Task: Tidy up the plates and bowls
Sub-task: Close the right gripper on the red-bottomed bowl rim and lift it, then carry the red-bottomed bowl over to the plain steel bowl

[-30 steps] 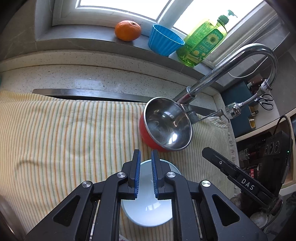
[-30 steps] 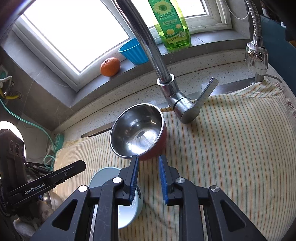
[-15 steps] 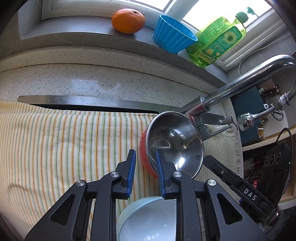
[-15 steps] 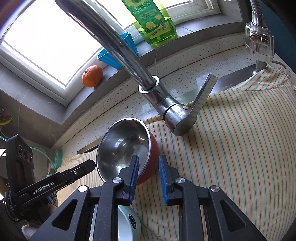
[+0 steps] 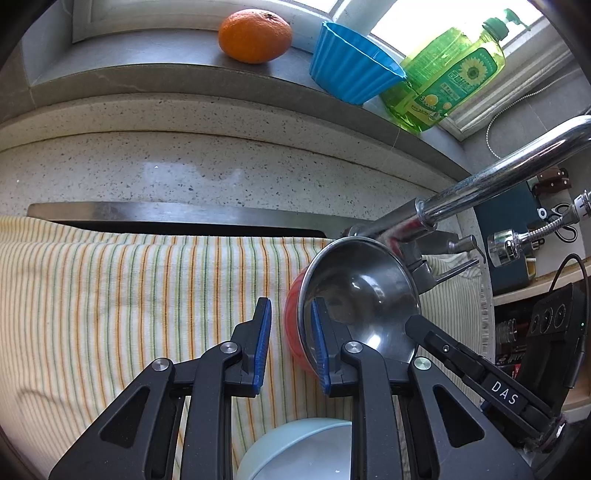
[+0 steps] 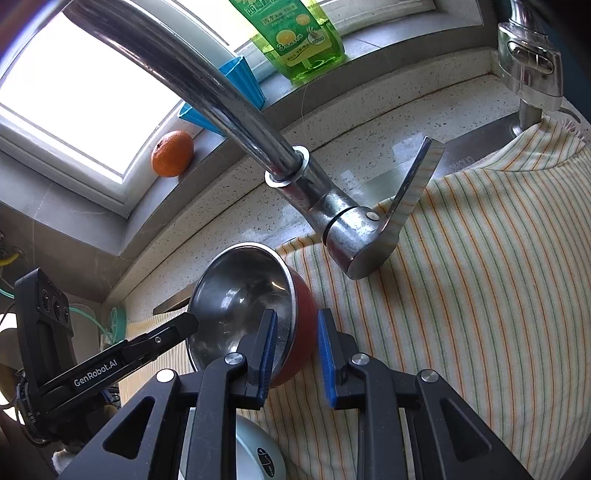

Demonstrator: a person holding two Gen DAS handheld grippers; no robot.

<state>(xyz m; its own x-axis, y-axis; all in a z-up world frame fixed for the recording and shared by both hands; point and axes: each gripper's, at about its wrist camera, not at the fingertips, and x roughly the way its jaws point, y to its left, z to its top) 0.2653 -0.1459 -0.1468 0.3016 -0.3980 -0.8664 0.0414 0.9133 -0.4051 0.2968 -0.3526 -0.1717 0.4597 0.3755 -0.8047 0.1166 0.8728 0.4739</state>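
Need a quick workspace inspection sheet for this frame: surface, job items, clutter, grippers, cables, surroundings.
Surface: striped cloth draped over the sink area, speckled counter behind.
Job's things: steel bowl with red outside tilted on the cloth by the faucet; pale blue bowl nearer the camera.
Clutter: orange, blue cup, green soap bottle on the sill.
Grippers: left gripper and right gripper each straddle the steel bowl's rim, pads not pressing.
Cables: green cord at the left edge of the right wrist view.
Surroundings: window, scissors.

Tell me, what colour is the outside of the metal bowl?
Red outside, on the steel bowl; the right wrist view shows it best.
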